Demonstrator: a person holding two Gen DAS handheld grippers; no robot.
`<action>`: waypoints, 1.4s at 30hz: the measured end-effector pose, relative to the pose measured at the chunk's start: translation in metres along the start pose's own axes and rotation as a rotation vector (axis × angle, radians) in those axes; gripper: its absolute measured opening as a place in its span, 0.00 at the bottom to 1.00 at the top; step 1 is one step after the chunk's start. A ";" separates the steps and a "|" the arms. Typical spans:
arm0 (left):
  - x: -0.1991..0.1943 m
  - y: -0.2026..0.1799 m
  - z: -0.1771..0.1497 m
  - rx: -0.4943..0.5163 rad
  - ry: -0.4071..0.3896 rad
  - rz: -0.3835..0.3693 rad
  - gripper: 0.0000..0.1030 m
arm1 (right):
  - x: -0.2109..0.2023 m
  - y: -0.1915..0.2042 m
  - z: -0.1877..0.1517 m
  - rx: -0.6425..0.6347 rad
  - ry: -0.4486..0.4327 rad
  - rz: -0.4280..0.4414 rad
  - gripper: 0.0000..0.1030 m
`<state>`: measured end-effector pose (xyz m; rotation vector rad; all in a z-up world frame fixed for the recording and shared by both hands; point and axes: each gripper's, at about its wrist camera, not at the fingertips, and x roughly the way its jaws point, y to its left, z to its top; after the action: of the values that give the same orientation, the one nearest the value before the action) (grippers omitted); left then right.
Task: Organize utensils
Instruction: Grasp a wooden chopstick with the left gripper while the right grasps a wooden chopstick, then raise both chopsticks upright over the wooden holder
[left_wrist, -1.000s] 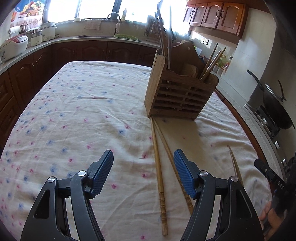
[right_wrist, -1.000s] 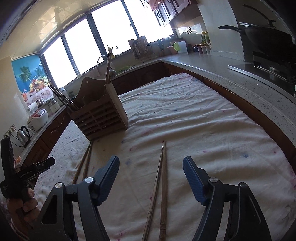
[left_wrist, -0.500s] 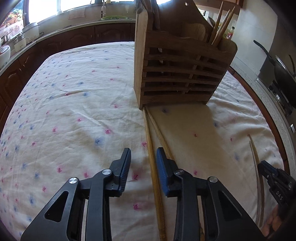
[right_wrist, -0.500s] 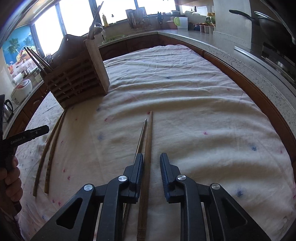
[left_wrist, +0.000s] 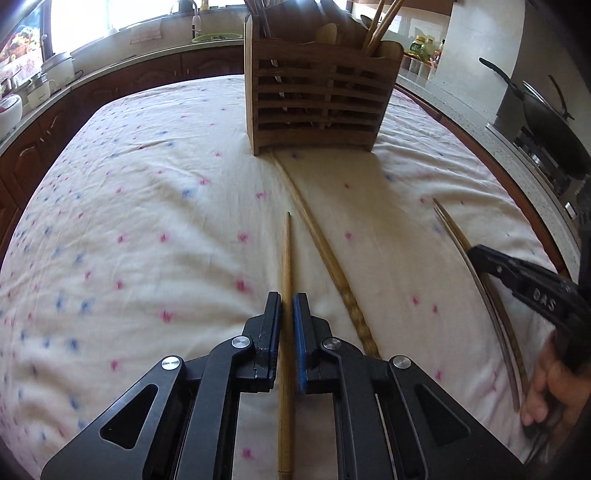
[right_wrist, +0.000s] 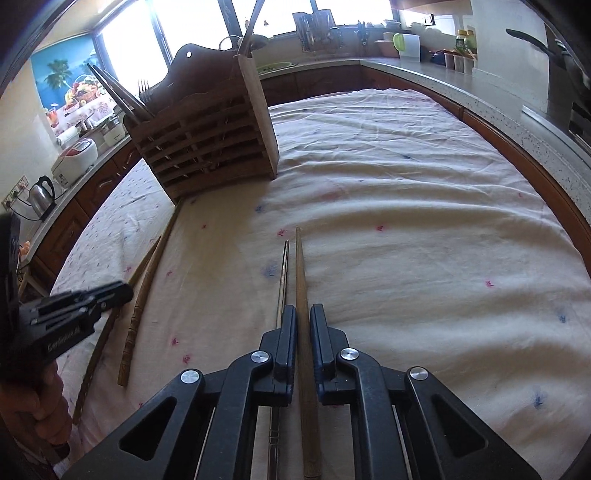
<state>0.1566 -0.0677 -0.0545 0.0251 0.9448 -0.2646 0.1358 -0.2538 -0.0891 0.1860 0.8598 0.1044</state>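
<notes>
Left gripper (left_wrist: 287, 314): its jaws have just been closing and are now pinching a light bamboo chopstick (left_wrist: 286, 266) near the thick end, the thin end pointing toward the holder.
Right gripper (right_wrist: 303, 325): its jaws have likewise just been closing and are now gripping a wooden chopstick (right_wrist: 300, 266); a thin metal chopstick (right_wrist: 283, 273) is lying just beside it, outside the left pad.
Wooden holder (left_wrist: 317, 99): standing upright on the cloth-covered bench (left_wrist: 147, 192), already carrying forks and several chopsticks.
Loose pieces: a ridged chopstick (left_wrist: 325, 254) is lying on the cloth, its tip reaching the holder's base.
Handling: each stick is looking light, stiff and smooth, so it is likely to swivel or slip in the pads; a hold closer to the middle would be steadier than one at the thick end.
Care: the tapered tip is needing a clean line into a slot, and the metal stick is sitting close enough to be dragged along.
</notes>
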 end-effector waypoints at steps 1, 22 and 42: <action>-0.003 -0.001 -0.005 0.006 -0.001 0.009 0.06 | 0.000 -0.003 0.000 0.013 0.001 0.018 0.08; 0.025 -0.018 0.038 0.032 0.198 0.113 0.35 | 0.027 -0.007 0.040 -0.073 0.142 0.096 0.09; -0.025 0.005 0.010 -0.062 -0.013 -0.048 0.05 | 0.007 0.008 0.034 -0.120 0.040 0.012 0.06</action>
<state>0.1517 -0.0588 -0.0293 -0.0564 0.9415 -0.2790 0.1662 -0.2485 -0.0706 0.0766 0.8896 0.1707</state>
